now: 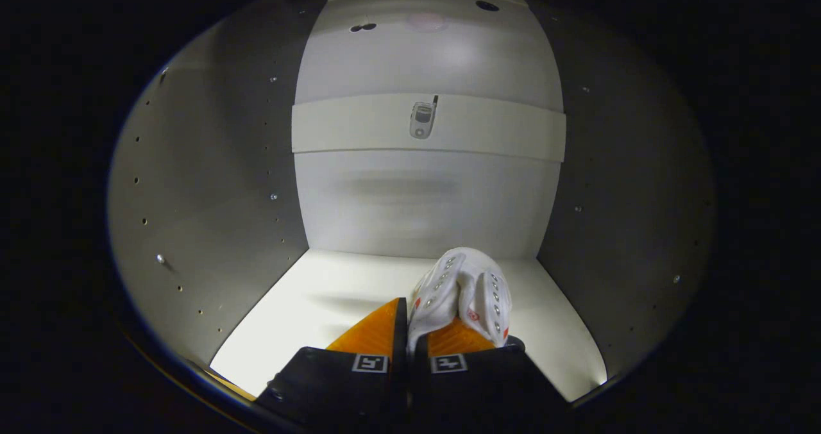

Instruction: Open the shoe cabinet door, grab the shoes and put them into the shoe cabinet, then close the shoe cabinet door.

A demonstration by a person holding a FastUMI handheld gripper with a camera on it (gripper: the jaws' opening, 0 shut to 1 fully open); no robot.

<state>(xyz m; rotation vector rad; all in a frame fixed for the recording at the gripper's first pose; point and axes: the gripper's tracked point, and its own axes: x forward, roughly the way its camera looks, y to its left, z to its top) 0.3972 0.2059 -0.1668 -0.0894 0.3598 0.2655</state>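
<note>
Your tongs [410, 331] are inside the shoe cabinet [211, 184], pressed nearly together and pinching the white shoe [462, 290] by a thin fold of its upper edge. One finger sits outside the shoe, the other tucked inside the opening.

Key relation: the shoe runs straight ahead of the tongs, long axis toward 12 o'clock, leaning slightly to 1 o'clock. It hangs over the cabinet floor [333, 293], right of centre; whether the sole touches the floor, you cannot tell. The back wall lies beyond it at 12 o'clock.

Materials: shoe looks soft and padded, with rows of metal eyelets and small red marks. Floor and cross rail [359, 126] are smooth, pale, matte board; side walls carry rows of peg holes.

Judgement: lower, then spread the tongs.
</note>
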